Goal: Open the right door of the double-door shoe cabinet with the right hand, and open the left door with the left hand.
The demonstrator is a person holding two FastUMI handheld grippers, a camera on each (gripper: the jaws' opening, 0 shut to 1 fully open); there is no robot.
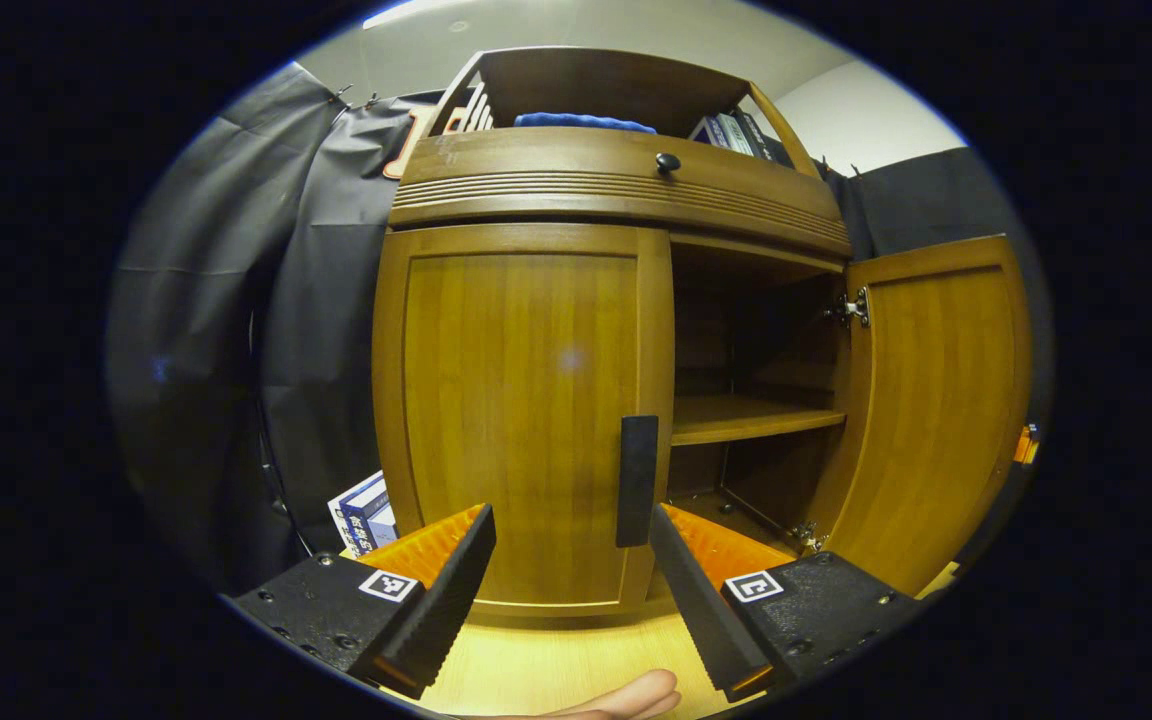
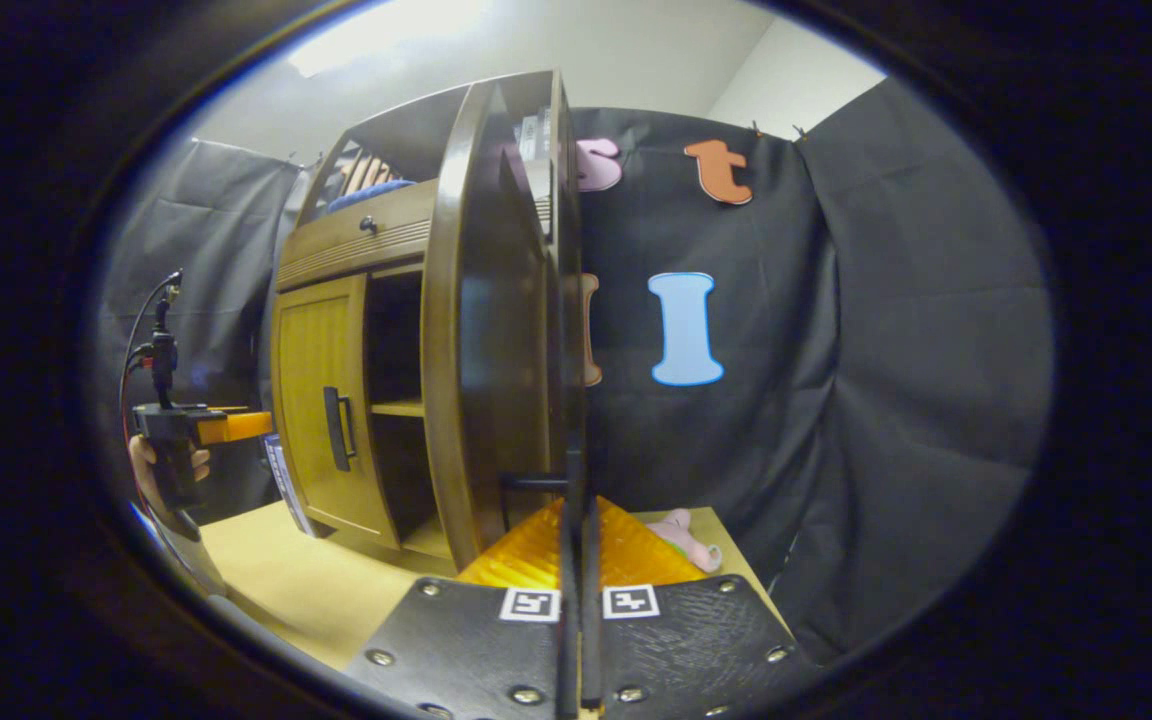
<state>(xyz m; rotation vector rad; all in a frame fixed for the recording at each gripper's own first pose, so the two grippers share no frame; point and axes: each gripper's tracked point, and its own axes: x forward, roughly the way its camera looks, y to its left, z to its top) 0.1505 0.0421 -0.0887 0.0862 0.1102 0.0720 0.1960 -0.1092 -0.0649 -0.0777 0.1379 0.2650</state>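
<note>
Left gripper (image 1: 571, 560) jaws wide apart, empty, facing left door handle (image 1: 637, 480). Right gripper (image 2: 576, 560) jaws together, clamped on edge of right door (image 2: 481, 330), swung open. Left door (image 1: 521, 420) closed. Risk: left jaws miss slim handle, slide on panel. Count: two doors, one shelf (image 1: 751, 418), one drawer knob (image 1: 668, 162).

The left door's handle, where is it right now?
In the left gripper view, the handle stands upright on the closed left door, just ahead between the left gripper's open fingers.
</note>
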